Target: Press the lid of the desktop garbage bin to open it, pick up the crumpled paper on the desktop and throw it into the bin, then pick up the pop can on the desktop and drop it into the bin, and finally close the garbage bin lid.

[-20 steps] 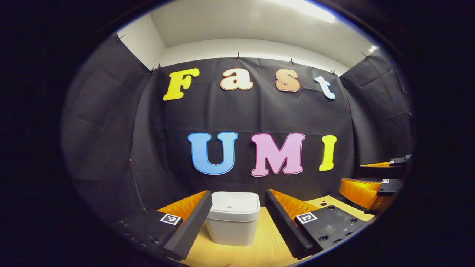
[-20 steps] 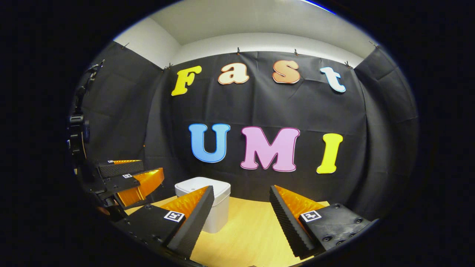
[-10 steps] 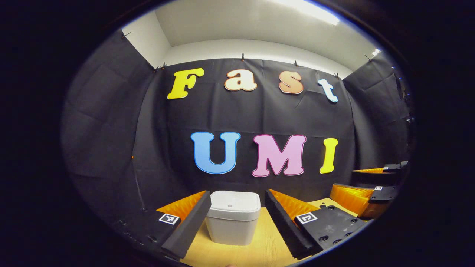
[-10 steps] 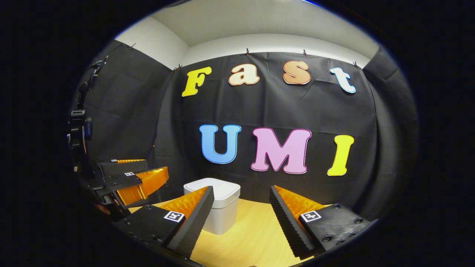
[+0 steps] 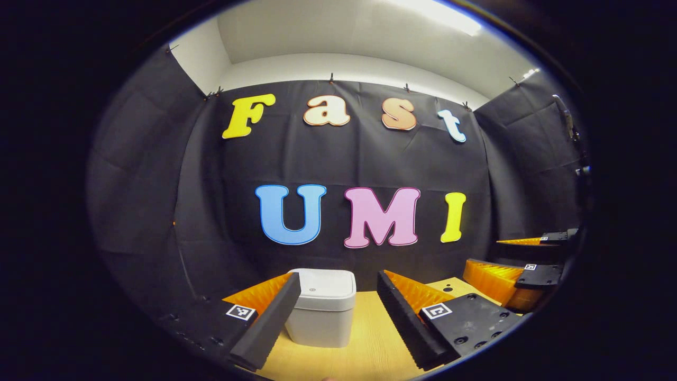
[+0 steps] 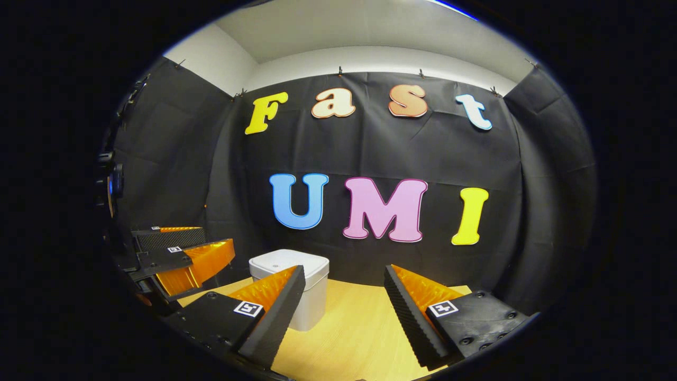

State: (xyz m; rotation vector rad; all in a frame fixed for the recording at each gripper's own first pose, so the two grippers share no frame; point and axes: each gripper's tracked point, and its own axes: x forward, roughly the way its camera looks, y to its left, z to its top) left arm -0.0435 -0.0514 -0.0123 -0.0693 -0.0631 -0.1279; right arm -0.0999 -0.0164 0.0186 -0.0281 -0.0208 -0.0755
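wooden desktop [image 5: 370, 349], black cloth wall [image 6: 439, 159].

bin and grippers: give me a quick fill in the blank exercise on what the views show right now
1. The lid of the white bin is ____.
2. The bin stands on a ____ desktop.
3. The fingers of the left gripper stand ____, with nothing between them.
4. In the right gripper view, the left gripper appears on the ____ side.

Missing words: closed; wooden; open; left
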